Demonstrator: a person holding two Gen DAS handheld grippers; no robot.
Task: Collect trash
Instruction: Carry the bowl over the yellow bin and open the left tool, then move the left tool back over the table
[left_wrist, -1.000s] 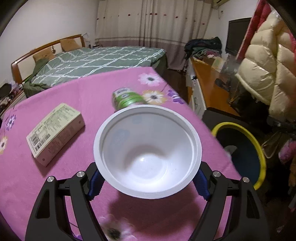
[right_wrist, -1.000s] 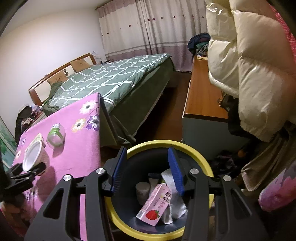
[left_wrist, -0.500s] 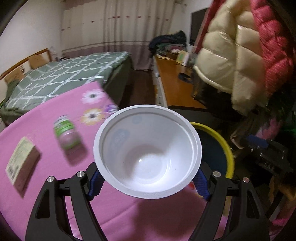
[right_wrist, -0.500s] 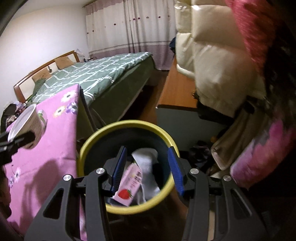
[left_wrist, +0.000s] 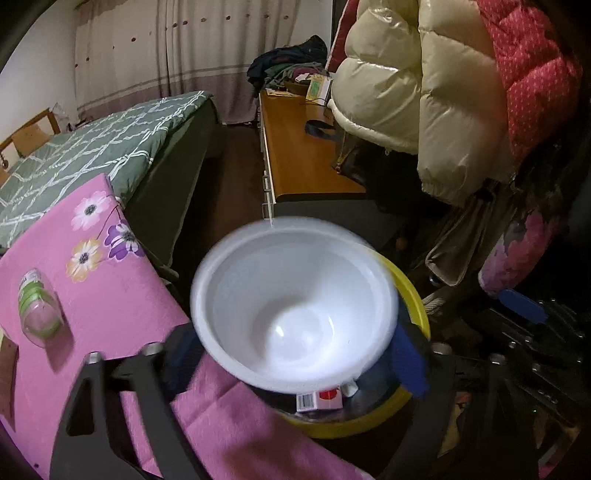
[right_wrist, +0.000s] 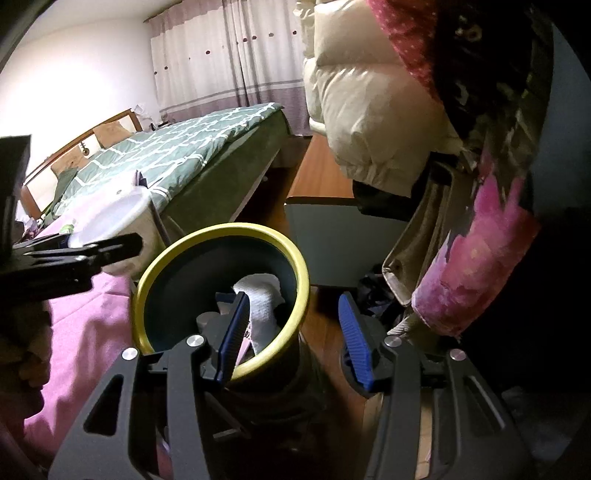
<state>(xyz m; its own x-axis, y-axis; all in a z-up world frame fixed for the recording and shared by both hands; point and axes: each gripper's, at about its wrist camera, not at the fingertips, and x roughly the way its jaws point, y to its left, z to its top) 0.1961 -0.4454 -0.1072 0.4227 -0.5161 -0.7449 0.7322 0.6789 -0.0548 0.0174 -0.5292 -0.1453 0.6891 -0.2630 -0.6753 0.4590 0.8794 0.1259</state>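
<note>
My left gripper (left_wrist: 295, 354) is shut on a white plastic bowl (left_wrist: 295, 317) and holds it over the yellow-rimmed bin (left_wrist: 413, 302) beside the pink table. The bowl also shows in the right wrist view (right_wrist: 107, 221), left of the bin (right_wrist: 221, 291). A white cloth (right_wrist: 262, 302) and a strawberry milk carton (left_wrist: 321, 398) lie in the bin. My right gripper (right_wrist: 291, 325) is open and empty, its left finger over the bin's near rim. A green-capped bottle (left_wrist: 37, 310) lies on the pink flowered tablecloth (left_wrist: 110, 295).
A bed with a green quilt (left_wrist: 92, 147) stands behind the table. A wooden desk (left_wrist: 299, 155) and hanging puffy coats (left_wrist: 424, 92) crowd the right side. Dark clutter lies on the floor right of the bin.
My left gripper has swung right with the bowl, from over the table to over the bin. My right gripper has shifted right, off the bin's middle.
</note>
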